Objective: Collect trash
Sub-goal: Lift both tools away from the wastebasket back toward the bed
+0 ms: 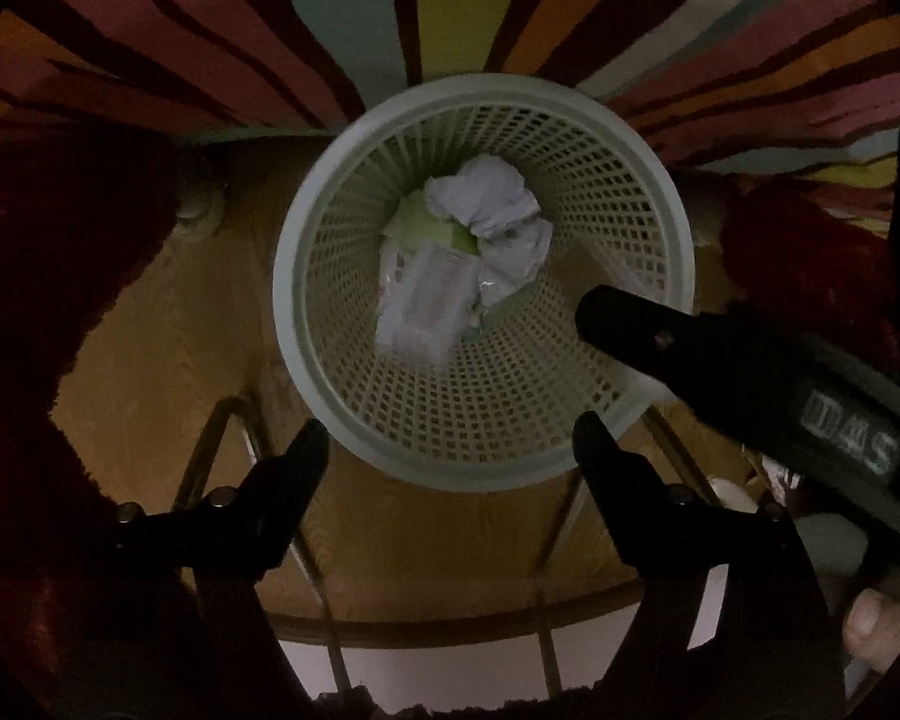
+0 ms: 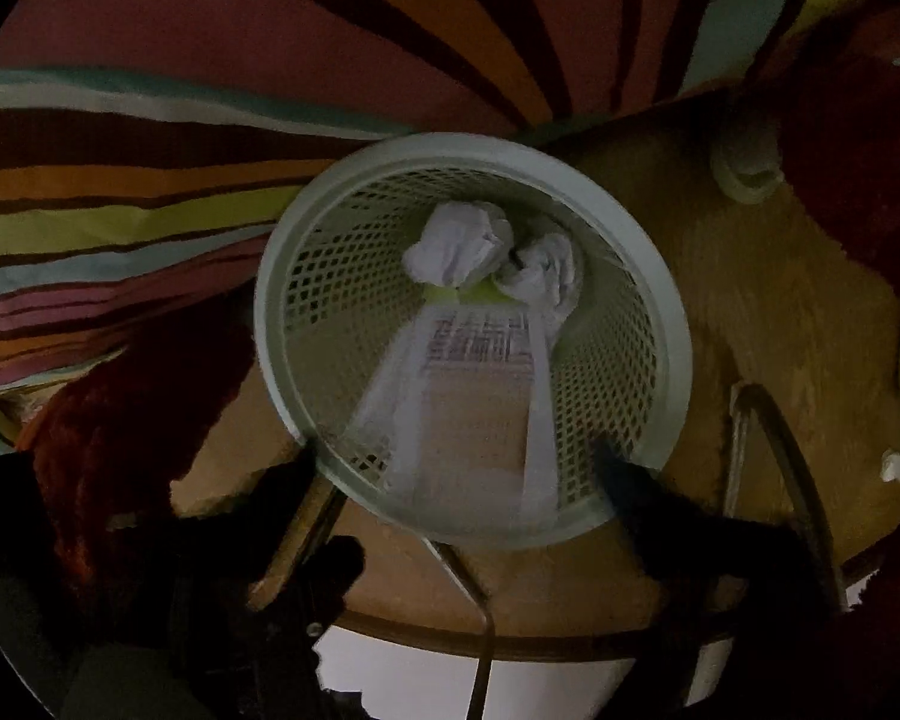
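The trash sits at the bottom of the basket (image 1: pixel 486 456): two crumpled white paper wads (image 1: pixel 480 204) toward the far wall, a flat printed wrapper (image 1: pixel 420 306) on the near side, and a bit of yellow-green packaging (image 1: pixel 432 228) showing between them. From my right tongs' camera the same wads (image 2: pixel 456 246) lie against the far wall, and the wrapper (image 2: pixel 474 396) looks blurred and stretches up toward the near rim; I cannot tell whether it rests on the bottom or hangs in the air.

The basket (image 2: pixel 678 324) is a pale green lattice bin standing upright on a yellow-brown floor (image 1: pixel 168 324). Behind it lies a striped rug (image 1: pixel 354 18) in pink, orange, green and blue, and dark red shaggy mats (image 1: pixel 36 276) lie at both sides. Thin metal bars (image 1: pixel 222 420) cross the floor on my near side of the basket.

My left tongs (image 1: pixel 450 438) hang just above the near rim of the basket, fingers spread wide apart, with nothing between them. My right tongs (image 2: pixel 474 480) also sit at the near rim, fingers (image 2: pixel 624 474) wide apart on either side of the blurred wrapper; they do not press on it. In the left camera, one right finger (image 1: pixel 624 324) reaches in over the right side of the basket mouth.
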